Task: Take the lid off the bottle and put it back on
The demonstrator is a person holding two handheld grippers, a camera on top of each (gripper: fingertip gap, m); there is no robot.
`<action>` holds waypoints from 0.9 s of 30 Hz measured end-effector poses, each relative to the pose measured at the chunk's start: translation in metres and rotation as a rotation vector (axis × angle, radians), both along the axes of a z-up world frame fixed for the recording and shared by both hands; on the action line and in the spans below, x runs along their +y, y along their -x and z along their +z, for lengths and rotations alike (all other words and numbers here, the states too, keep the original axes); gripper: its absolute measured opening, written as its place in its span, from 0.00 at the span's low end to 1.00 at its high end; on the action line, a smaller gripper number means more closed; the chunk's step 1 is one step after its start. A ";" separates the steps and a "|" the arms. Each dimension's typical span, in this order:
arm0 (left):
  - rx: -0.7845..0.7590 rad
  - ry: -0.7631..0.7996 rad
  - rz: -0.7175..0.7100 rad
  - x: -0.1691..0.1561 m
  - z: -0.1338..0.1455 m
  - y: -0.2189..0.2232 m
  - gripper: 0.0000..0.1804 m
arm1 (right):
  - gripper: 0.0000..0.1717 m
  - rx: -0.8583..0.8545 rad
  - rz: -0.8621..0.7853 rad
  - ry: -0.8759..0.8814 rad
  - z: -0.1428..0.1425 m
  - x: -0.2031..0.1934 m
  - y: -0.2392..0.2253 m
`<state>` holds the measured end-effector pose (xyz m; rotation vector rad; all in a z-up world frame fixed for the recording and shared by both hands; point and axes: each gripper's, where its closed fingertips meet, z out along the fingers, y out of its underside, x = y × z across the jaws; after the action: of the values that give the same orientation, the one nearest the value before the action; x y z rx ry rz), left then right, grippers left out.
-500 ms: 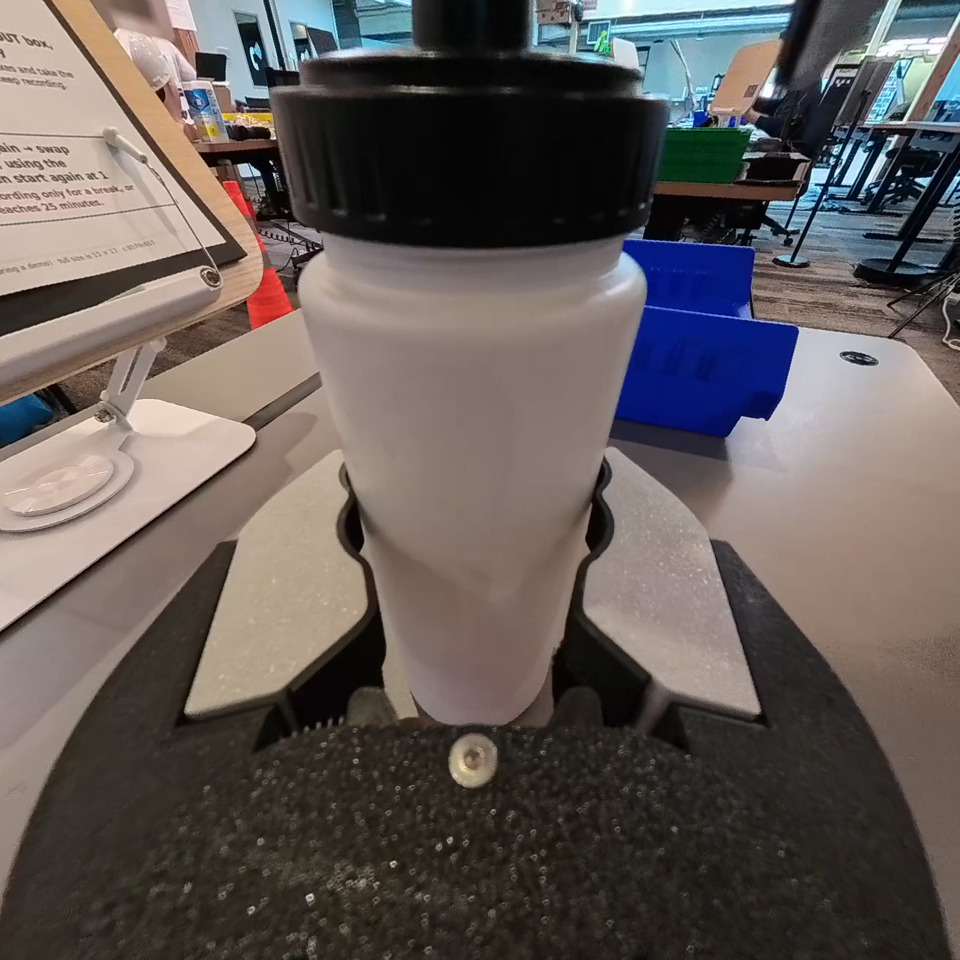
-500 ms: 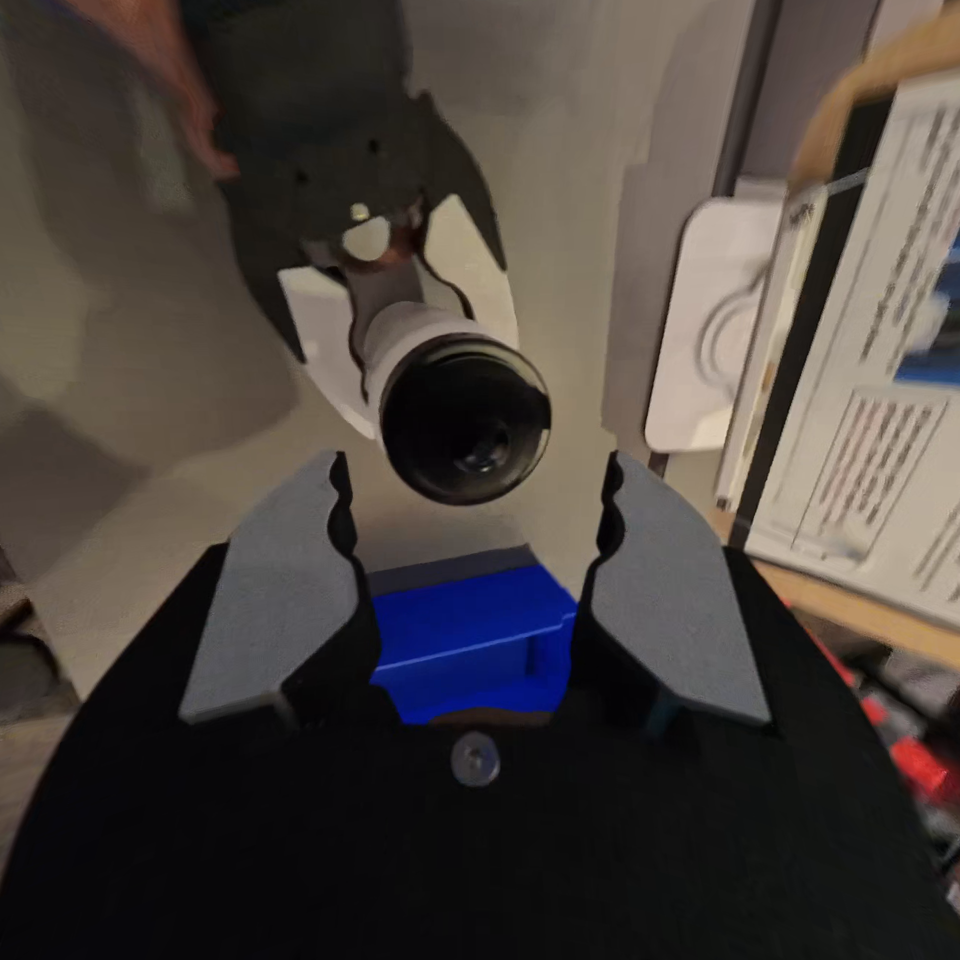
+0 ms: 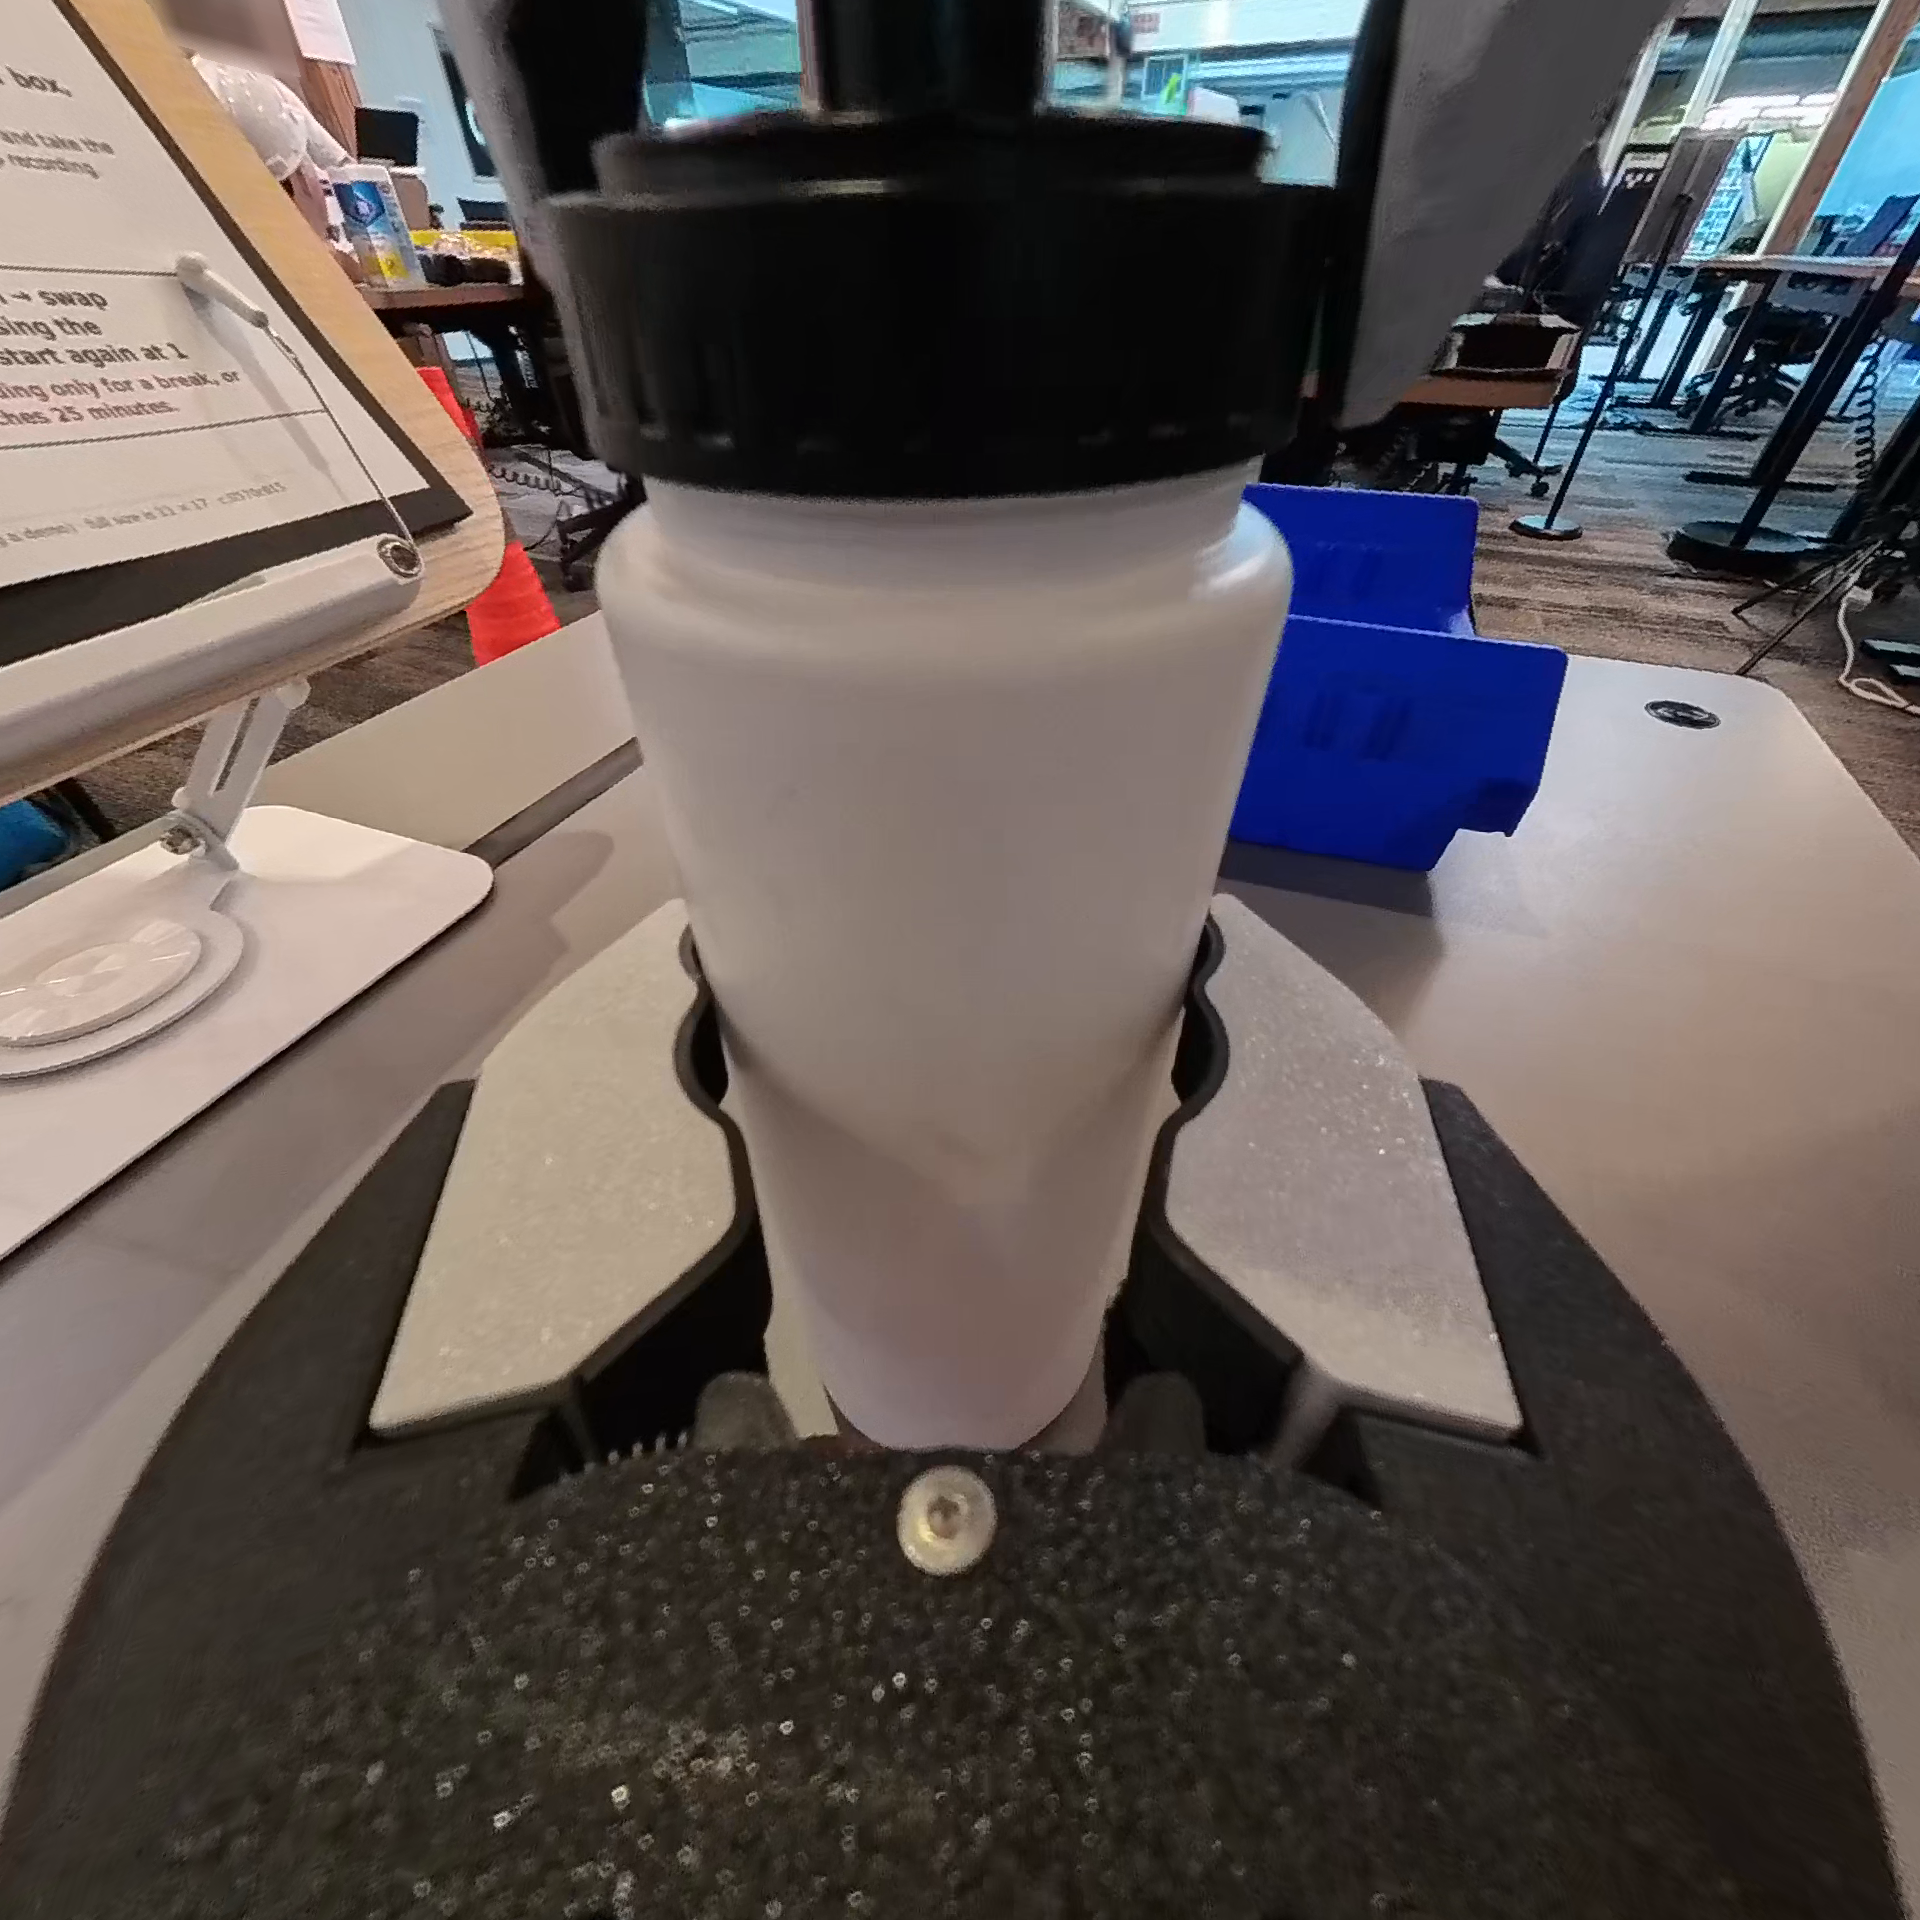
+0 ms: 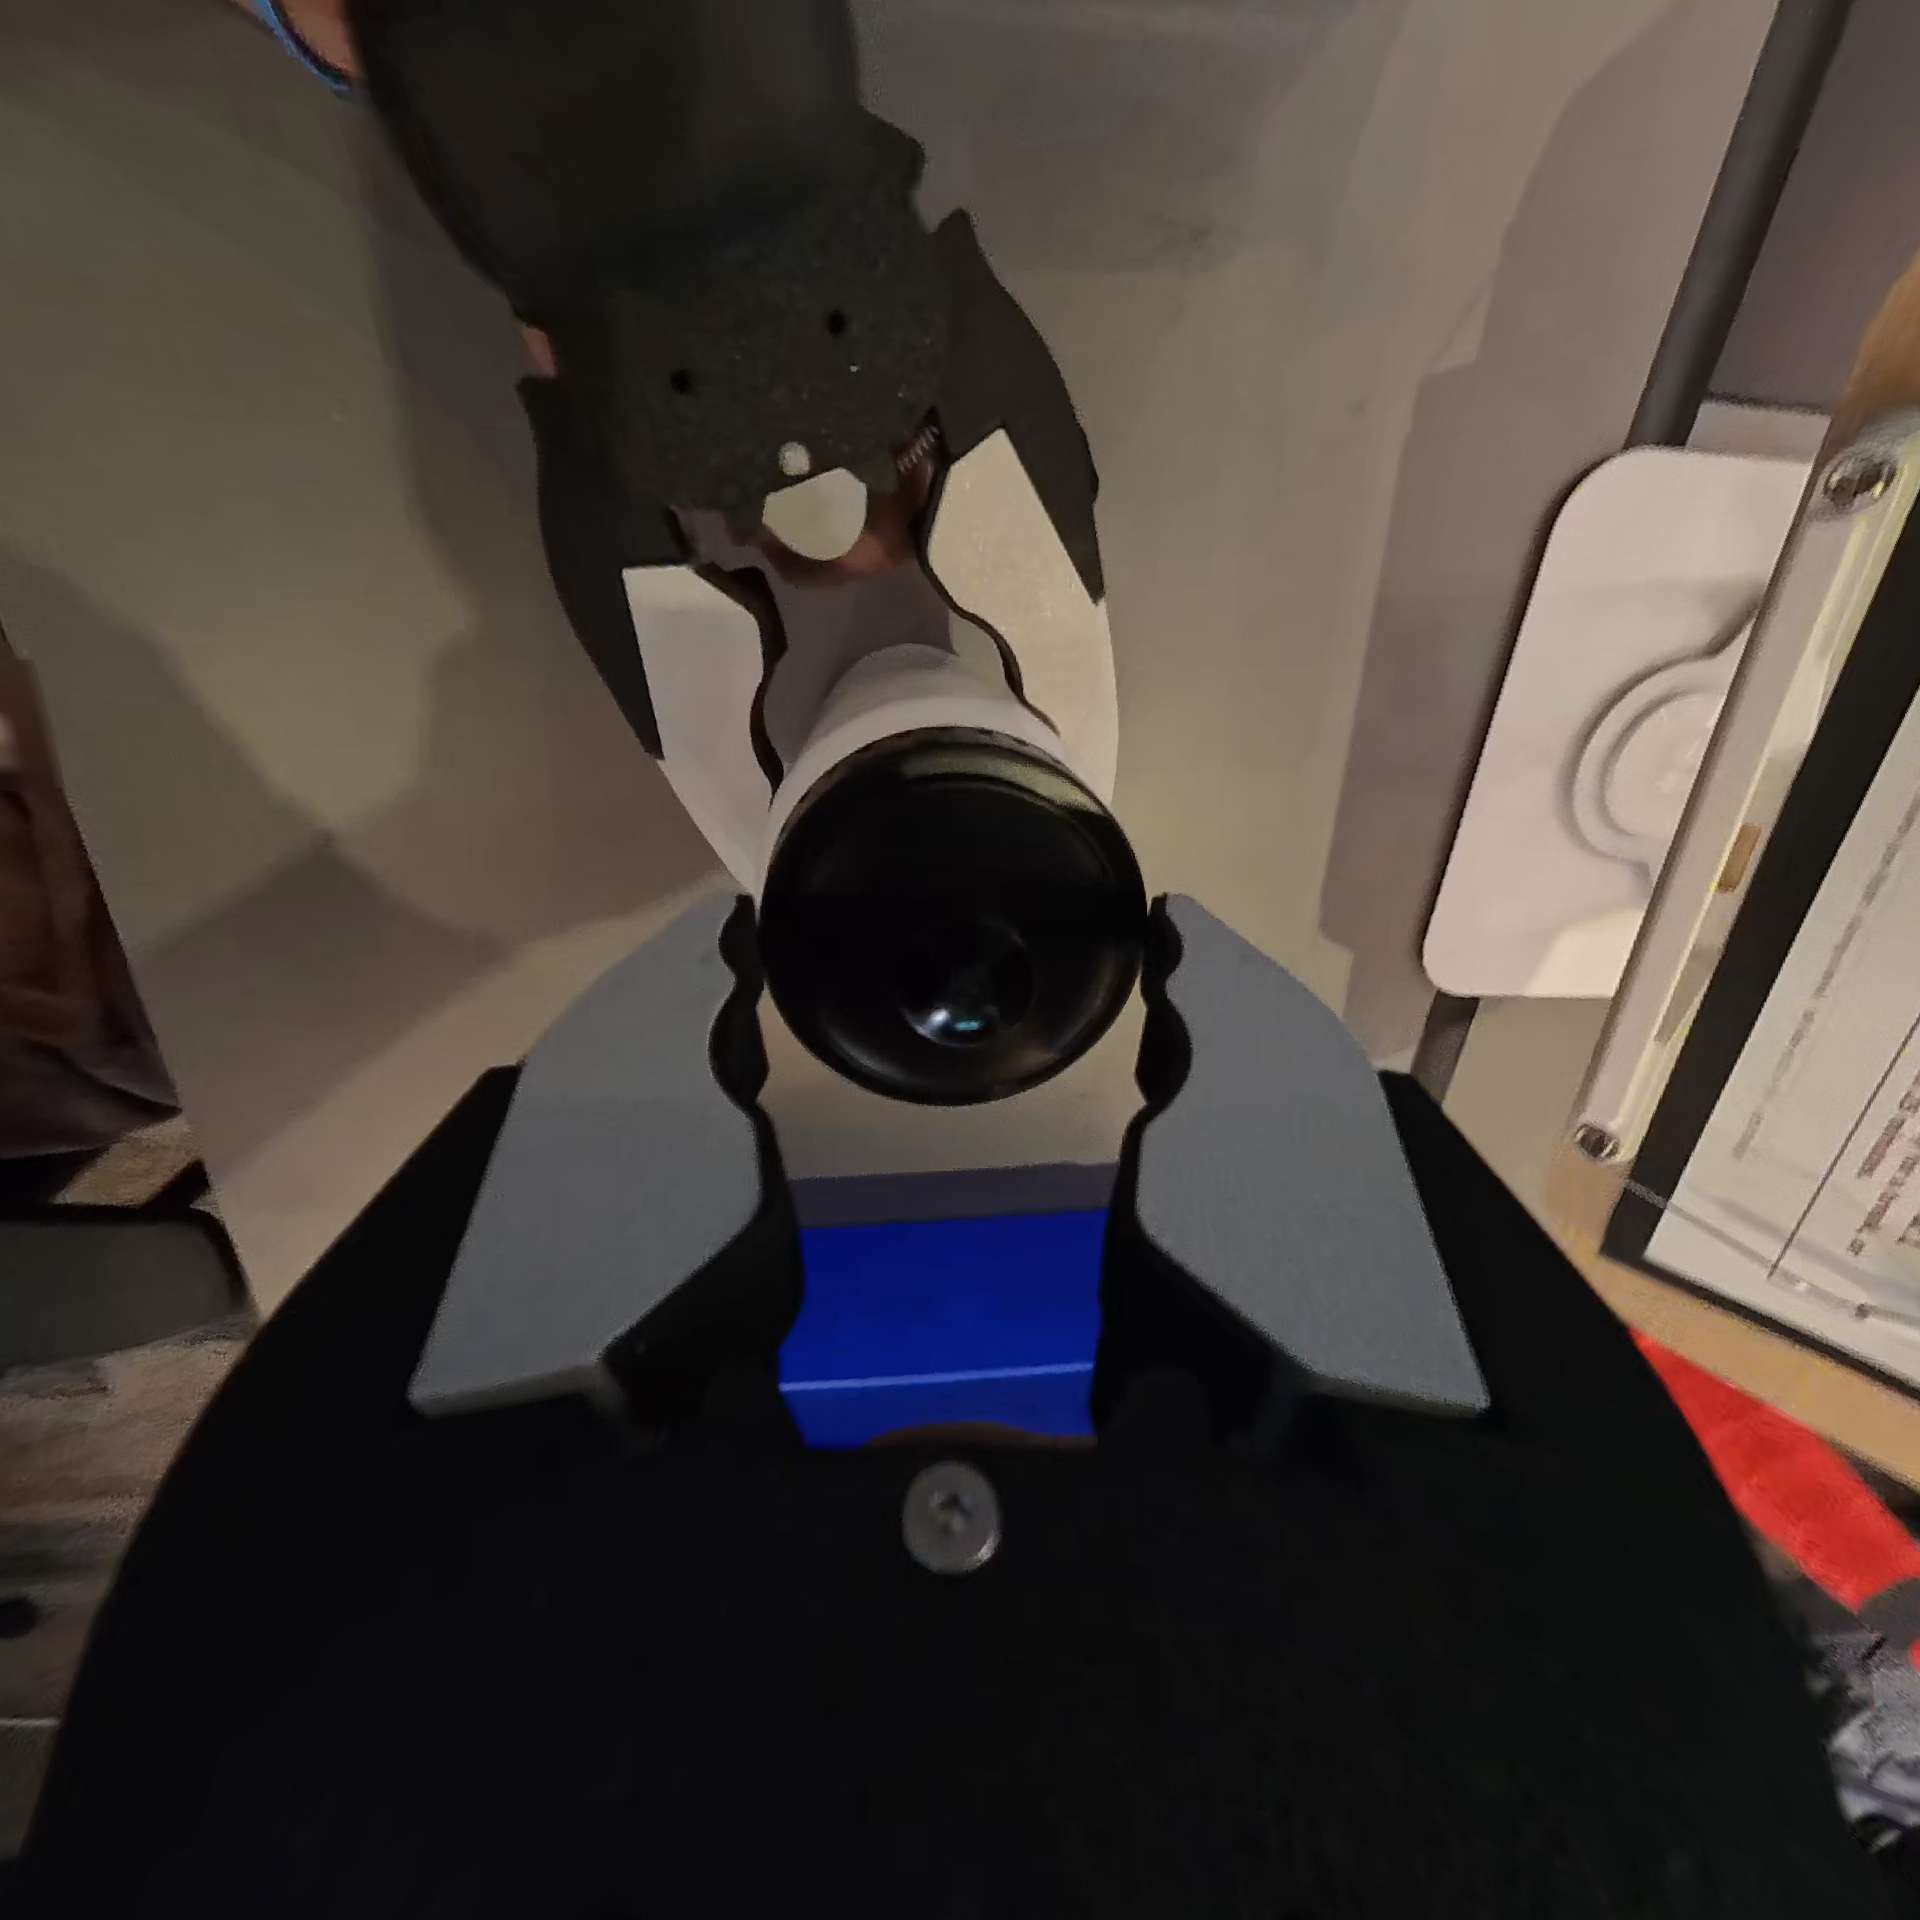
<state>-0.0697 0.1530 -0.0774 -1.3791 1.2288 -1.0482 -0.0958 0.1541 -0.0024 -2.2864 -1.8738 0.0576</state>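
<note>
In the left wrist view a white bottle (image 3: 935,779) with a black ribbed lid (image 3: 935,312) stands upright in my left gripper (image 3: 951,956). Both pads press on its lower body. My right gripper (image 4: 945,935) comes down from above. Its fingertips sit against both sides of the black lid (image 4: 945,935), shut on it. In the left wrist view the right gripper's fingers (image 3: 1403,208) flank the lid at the top of the frame. In the right wrist view the bottle (image 4: 914,696) and my left gripper (image 4: 904,727) show beyond the lid.
A blue bin (image 3: 1392,717) stands on the grey table (image 3: 1610,987) behind the bottle to the right; it also shows in the right wrist view (image 4: 935,1320). A document stand (image 3: 208,416) with a white base (image 3: 312,914) stands at the left. An orange cone (image 3: 509,613) is on the floor beyond.
My right gripper has moved in over the lid, and its jaws have narrowed from wide open to closed on the lid's sides. The left gripper keeps its hold on the bottle.
</note>
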 end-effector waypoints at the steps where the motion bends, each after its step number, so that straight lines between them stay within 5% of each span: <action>1: 0.001 -0.001 0.004 0.000 0.000 0.000 0.47 | 0.41 -0.013 -0.043 0.003 0.000 0.000 -0.001; 8: 0.008 -0.018 0.004 -0.002 0.000 -0.001 0.47 | 0.41 -0.123 -0.499 0.009 0.000 -0.006 -0.003; 11: 0.007 -0.018 0.005 -0.003 0.000 -0.001 0.47 | 0.41 -0.125 -0.566 0.005 0.000 -0.006 -0.005; 17: 0.003 -0.001 -0.003 -0.003 0.000 -0.001 0.47 | 0.52 -0.103 -0.275 -0.081 0.018 -0.007 -0.009; 21: 0.002 -0.001 -0.010 -0.003 0.000 -0.001 0.47 | 0.48 -0.018 -0.058 -0.177 0.026 0.002 -0.013; 27: -0.002 -0.001 -0.028 -0.005 0.000 -0.001 0.47 | 0.48 0.098 -0.025 -0.011 0.010 -0.003 -0.011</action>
<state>-0.0686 0.1480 -0.0774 -1.3635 1.2497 -1.0684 -0.0848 0.1506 0.0075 -2.2564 -1.7928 0.1529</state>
